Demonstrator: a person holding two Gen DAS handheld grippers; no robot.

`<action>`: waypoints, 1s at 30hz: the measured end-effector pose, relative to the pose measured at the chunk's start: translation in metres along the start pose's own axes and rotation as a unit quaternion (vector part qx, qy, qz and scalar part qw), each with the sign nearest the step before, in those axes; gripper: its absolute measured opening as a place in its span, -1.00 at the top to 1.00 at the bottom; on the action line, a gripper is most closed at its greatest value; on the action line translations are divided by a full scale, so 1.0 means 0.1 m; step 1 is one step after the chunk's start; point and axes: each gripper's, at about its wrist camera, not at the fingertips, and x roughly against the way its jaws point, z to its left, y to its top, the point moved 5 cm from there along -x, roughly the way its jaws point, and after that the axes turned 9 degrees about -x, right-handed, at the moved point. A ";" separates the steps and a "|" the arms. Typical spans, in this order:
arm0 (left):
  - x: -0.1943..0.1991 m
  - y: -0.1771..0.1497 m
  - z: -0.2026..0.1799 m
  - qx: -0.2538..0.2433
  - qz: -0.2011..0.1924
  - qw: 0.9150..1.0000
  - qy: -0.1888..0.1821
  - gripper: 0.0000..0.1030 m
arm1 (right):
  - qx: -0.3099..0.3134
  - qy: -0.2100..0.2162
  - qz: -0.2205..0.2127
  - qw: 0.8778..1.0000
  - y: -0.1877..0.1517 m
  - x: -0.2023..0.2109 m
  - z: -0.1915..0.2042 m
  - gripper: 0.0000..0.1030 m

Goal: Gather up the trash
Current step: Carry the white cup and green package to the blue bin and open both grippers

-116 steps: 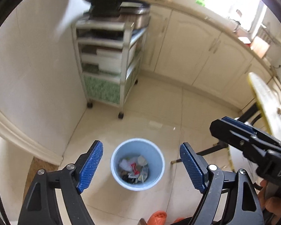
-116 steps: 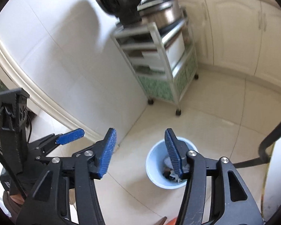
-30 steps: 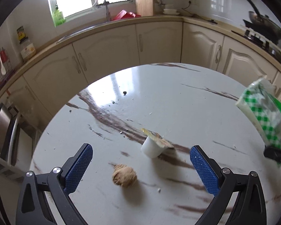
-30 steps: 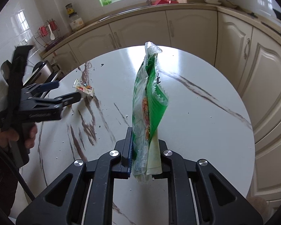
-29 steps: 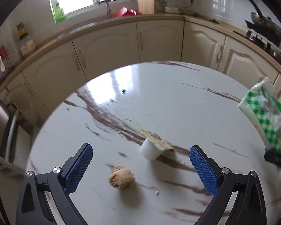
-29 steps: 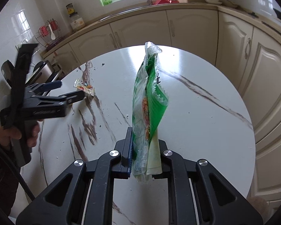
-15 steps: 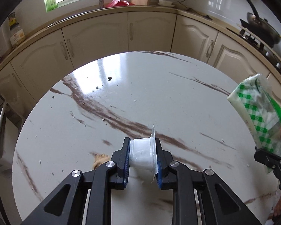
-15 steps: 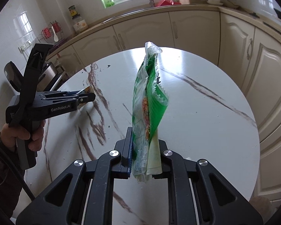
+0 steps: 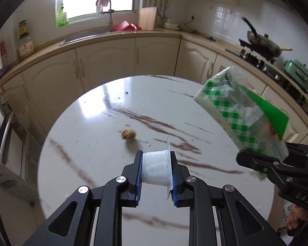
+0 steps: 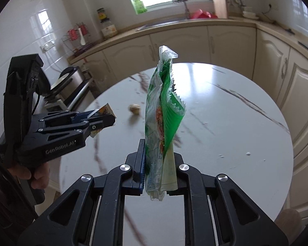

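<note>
Left tool (image 9: 156, 173): clamped on a cup (image 9: 157, 169), held above the tabletop (image 9: 88, 127). The cup is small, white, translucent plastic, lying sideways between the blue pads (image 9: 138, 179); its peeled foil lid (image 9: 168, 164) stands on edge against the right pad. From the right wrist view the lid's printed yellow side shows at the tool's tip.

Right tool (image 10: 159, 169): clamped on a wrapper (image 10: 162, 119), held upright above the tabletop. The wrapper is a flattened plastic bag, clear with green panels, white-and-green checks on one face, an orange print and a serrated torn edge; its top is crumpled.

Tabletop: round, white, glossy, with brown veins. One item lies on it: a small tan crumpled ball (image 9: 129, 133), beyond the cup, apart from both tools.
</note>
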 end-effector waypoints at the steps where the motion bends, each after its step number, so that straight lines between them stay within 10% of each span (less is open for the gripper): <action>1: 0.13 -0.06 0.04 0.003 -0.006 1.000 0.001 0.64 | 0.007 0.007 -0.001 1.000 -0.03 0.03 0.14 0.72; 18: 2.23 -2.57 1.77 0.128 -0.023 0.983 0.131 0.64 | 0.119 0.161 0.089 0.976 -1.00 -0.82 3.03 0.72; 30: 1.57 -4.11 2.53 0.254 0.097 0.955 0.119 0.63 | 0.139 0.125 0.197 0.963 -1.81 -2.33 3.52 0.72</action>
